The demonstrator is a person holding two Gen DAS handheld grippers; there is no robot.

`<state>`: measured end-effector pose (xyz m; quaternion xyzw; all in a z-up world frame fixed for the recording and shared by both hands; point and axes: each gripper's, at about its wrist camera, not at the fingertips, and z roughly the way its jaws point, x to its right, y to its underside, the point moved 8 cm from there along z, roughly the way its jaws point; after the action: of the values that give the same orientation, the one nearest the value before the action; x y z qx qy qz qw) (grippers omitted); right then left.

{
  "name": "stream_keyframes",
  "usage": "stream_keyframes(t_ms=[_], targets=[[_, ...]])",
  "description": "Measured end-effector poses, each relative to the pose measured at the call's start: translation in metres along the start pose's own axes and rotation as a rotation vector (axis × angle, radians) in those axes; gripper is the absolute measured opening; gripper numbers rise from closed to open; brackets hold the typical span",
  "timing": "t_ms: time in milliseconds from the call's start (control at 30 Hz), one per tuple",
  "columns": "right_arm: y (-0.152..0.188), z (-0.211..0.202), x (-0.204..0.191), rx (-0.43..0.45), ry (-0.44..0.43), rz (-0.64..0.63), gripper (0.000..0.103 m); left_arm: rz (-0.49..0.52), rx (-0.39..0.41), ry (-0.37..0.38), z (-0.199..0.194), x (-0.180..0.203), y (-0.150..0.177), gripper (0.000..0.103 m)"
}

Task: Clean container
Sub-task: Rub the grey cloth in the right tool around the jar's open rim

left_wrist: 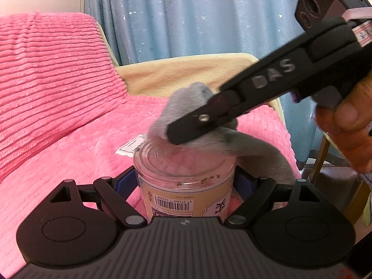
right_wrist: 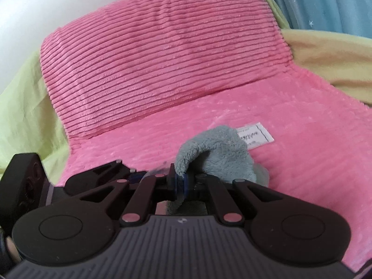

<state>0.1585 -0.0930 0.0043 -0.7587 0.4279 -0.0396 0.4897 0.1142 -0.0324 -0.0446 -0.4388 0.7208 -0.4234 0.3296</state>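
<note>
One glass jar point(left_wrist: 186, 176), one grey cloth point(right_wrist: 218, 153), one white paper tag point(right_wrist: 254, 134). Two grippers: the left gripper point(left_wrist: 186, 181) and the right gripper point(right_wrist: 182, 181). One ribbed pink cushion point(right_wrist: 162, 53), one pink blanket point(right_wrist: 290, 158), one starred blue curtain point(left_wrist: 197, 16).

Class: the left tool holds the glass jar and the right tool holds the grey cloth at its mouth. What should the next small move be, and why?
Probably push the grey cloth down into the glass jar: it sits at the rim, and specks show inside.

Pink ribbed cushion point(right_wrist: 162, 46), starry blue curtain point(left_wrist: 197, 16)
</note>
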Motion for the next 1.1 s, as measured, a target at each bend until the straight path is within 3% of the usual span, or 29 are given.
stream_keyframes(t_ms=[167,1100], targets=[[0.0066,-0.0085,0.0039,-0.044,-0.097,0.067,0.002,-0.003,0.001,-0.001,-0.0023,0.0021,0.0016,0.085],[0.0016,-0.0028,0.0009,-0.025,0.005,0.028,0.001,-0.008,0.002,0.001,0.0013,-0.0016,0.0005,0.085]])
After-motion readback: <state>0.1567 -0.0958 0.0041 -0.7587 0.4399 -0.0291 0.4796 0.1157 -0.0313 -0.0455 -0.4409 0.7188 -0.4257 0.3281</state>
